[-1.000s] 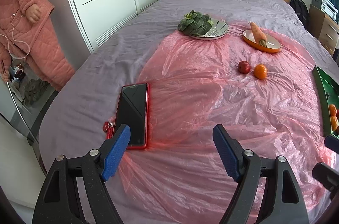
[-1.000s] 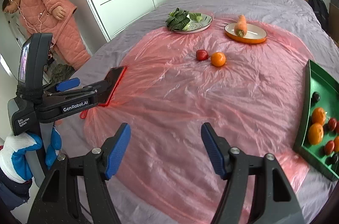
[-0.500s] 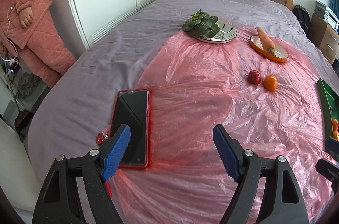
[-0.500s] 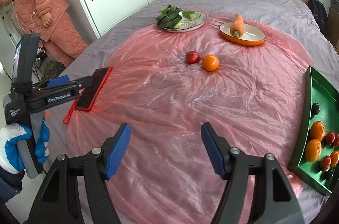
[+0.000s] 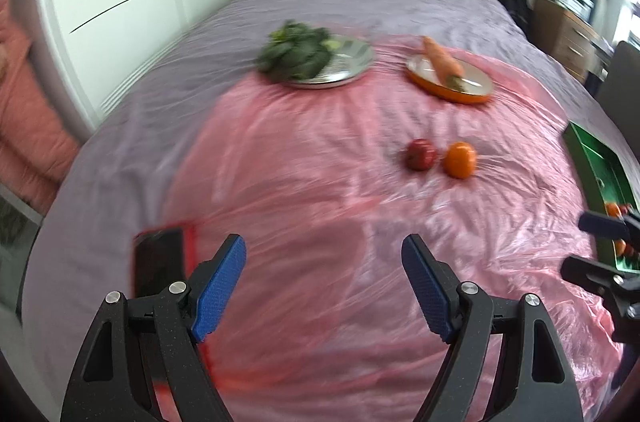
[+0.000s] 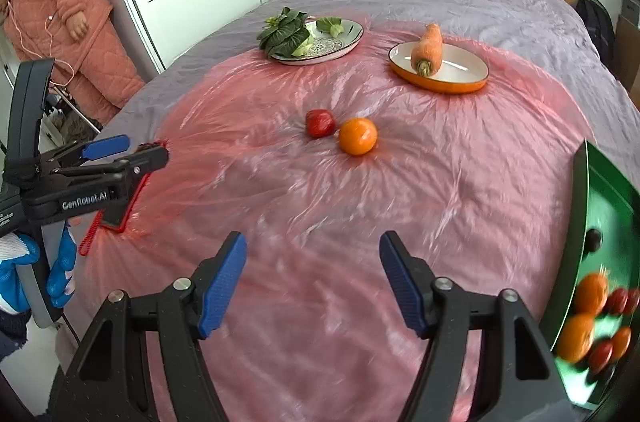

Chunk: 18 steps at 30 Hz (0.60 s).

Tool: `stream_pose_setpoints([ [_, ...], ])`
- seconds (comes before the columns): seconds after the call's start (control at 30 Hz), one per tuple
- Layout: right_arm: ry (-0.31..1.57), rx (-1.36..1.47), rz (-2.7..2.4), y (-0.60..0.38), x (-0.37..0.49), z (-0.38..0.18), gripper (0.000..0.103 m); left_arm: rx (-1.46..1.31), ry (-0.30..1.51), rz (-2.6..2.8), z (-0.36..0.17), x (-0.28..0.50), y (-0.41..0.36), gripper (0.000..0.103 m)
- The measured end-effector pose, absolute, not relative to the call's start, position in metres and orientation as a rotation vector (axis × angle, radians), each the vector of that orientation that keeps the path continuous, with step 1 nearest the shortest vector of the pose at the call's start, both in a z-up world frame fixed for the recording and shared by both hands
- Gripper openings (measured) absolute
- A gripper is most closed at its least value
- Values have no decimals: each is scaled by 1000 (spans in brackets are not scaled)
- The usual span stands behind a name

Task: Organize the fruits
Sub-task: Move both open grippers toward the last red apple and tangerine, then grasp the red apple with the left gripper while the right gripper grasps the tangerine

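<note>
Hovering low over the near end of the pink plastic sheet (image 6: 320,222): right gripper (image 6: 312,278), jaws spread wide and gripping nothing, and left gripper (image 5: 322,280), likewise gaping and empty, blue pads showing clear air between them. Lying by the left gripper at the sheet's edge: a dark phone in a red case (image 5: 160,262). Sitting at the right edge: a green tray (image 6: 600,206) already holding several oranges and small red fruits. Waiting loose mid-sheet, well apart from the tray: a red fruit (image 6: 320,123) and an orange (image 6: 358,136), side by side and almost touching. Resting beyond them: leafy greens on a patterned plate (image 6: 344,40) and a carrot (image 6: 428,50) in an orange-rimmed dish (image 6: 460,84). Apparently approaching, with no pick yet made. Calling next for reaching forward over the sheet, straddling one loose fruit with open jaws, closing gently on the round, roll-prone skin, then carrying it right to the tray.
</note>
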State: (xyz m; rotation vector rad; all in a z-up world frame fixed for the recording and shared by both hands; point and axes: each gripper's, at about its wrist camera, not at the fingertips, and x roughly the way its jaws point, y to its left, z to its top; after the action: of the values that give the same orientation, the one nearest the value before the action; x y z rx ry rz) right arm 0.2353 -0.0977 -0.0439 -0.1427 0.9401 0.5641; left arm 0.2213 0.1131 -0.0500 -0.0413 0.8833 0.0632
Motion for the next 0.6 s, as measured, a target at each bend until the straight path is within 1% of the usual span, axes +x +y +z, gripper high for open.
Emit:
stream_pose_setpoints([
  [0.23,945,-204,620,-89,274,-54,103,4,893,-112,-57,267,85,76],
  [0.6,972,-275,748,-84,328,-73,103,97,923,-295,-86,327,54,75],
])
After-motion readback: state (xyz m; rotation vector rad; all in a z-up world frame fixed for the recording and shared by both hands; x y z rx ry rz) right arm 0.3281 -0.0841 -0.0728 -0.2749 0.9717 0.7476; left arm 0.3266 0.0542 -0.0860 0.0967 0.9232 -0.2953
